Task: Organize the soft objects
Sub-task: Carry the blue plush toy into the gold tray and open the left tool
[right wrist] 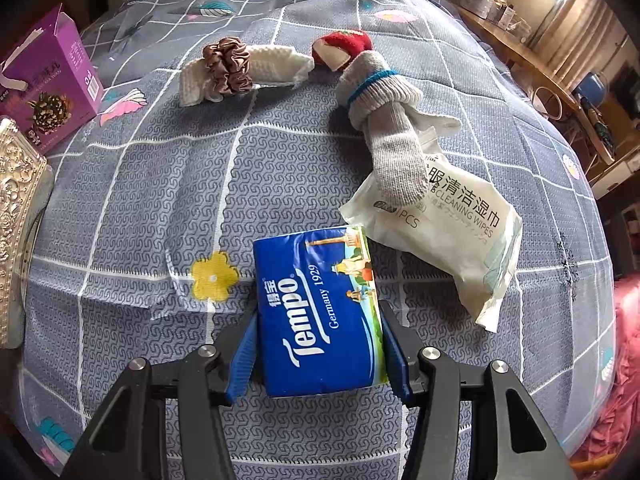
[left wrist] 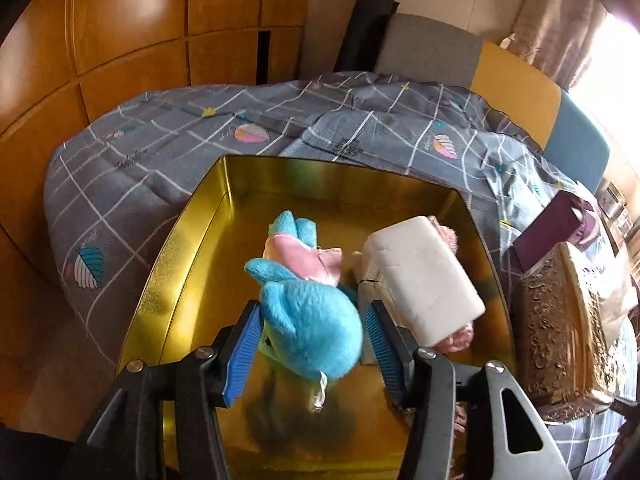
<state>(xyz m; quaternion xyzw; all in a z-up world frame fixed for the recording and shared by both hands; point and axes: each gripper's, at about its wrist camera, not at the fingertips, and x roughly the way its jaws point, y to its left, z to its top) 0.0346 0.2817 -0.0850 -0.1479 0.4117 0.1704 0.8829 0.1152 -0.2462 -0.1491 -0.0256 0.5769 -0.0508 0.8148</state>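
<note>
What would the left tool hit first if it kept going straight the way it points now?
Likely the blue plush toy, already between the left tool's open fingers, with the gold tin's floor right beneath it.

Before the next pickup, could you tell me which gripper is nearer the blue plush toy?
Left. The left gripper straddles the blue plush toy in the gold tin; the right gripper holds a tissue pack elsewhere.

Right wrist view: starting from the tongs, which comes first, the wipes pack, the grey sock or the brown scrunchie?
Measured from the right tongs, which clamp a blue tissue pack:
1. Wipes pack, just ahead, to the right.
2. Grey sock, farther up, its toe resting on the wipes.
3. Brown scrunchie, farthest, upper left.
</note>
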